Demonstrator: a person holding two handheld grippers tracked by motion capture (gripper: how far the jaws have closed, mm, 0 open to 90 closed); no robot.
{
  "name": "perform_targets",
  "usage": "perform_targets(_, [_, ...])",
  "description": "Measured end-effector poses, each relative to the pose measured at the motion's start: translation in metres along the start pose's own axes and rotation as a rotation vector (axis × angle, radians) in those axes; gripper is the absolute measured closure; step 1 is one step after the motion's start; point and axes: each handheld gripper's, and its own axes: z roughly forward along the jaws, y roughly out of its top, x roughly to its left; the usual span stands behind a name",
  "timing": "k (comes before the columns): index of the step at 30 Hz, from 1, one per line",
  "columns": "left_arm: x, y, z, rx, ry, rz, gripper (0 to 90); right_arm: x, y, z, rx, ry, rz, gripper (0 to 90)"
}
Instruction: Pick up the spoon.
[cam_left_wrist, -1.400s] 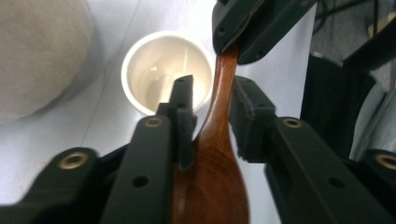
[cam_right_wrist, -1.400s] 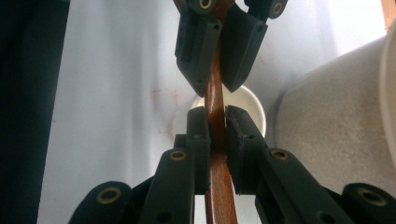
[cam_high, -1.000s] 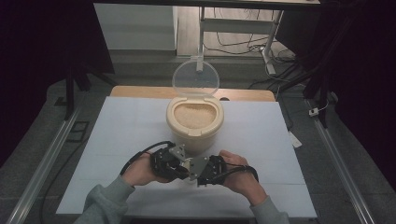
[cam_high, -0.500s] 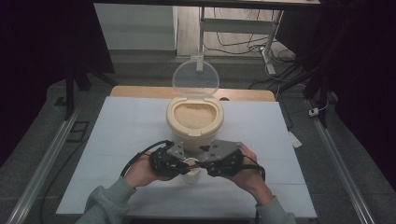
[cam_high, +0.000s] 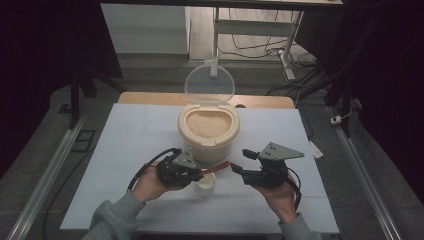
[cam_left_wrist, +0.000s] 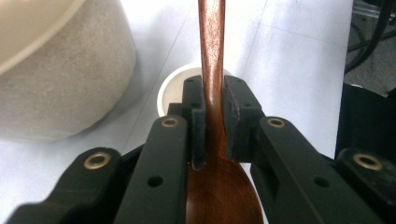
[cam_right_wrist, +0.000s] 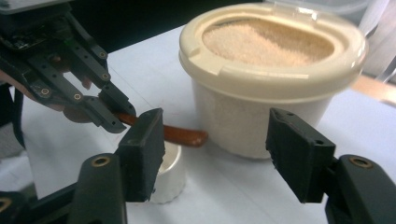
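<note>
My left gripper (cam_high: 192, 173) is clamped on the wooden spoon (cam_high: 216, 167), its jaws pressed against the neck just where the handle meets the bowl. In the left gripper view the handle (cam_left_wrist: 211, 42) runs straight up from between the pads, over the small white cup (cam_left_wrist: 177, 86) on the table (cam_high: 135, 140). From above, the spoon lies nearly level across the cup (cam_high: 205, 185), handle end pointing toward my right gripper (cam_high: 239, 169).

My right gripper has let go — its jaws have just been opening and stand wide apart with nothing between them. In its own view the left one (cam_right_wrist: 114, 116) holds the spoon (cam_right_wrist: 180, 135) off to the left, above the cup (cam_right_wrist: 166, 175), the handle tip free and near my jaw but not touching it.

Just behind the cup stands the tub (cam_high: 208, 131) of rice (cam_high: 208, 123), its clear lid (cam_high: 210, 82) tipped up and back.
</note>
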Motion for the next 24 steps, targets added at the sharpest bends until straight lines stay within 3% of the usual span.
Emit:
perform_targets(13, [-0.004,0.002,-0.003,-0.064,0.04,-0.009,78.8,0.003,-0.014,0.007,-0.005,-0.011,0.18,31.4])
perform_targets(17, [-0.007,0.004,-0.004,-0.093,0.051,-0.006,78.9,0.005,-0.017,0.014,0.001,-0.004,0.191,31.7])
perform_targets(18, [-0.008,0.004,-0.004,-0.097,0.051,-0.004,78.9,0.006,-0.018,0.018,0.003,0.017,0.196,33.0])
perform_targets(24, [-0.013,0.008,-0.003,-0.12,0.066,0.011,78.9,0.014,-0.018,0.024,-0.032,0.032,0.213,36.2])
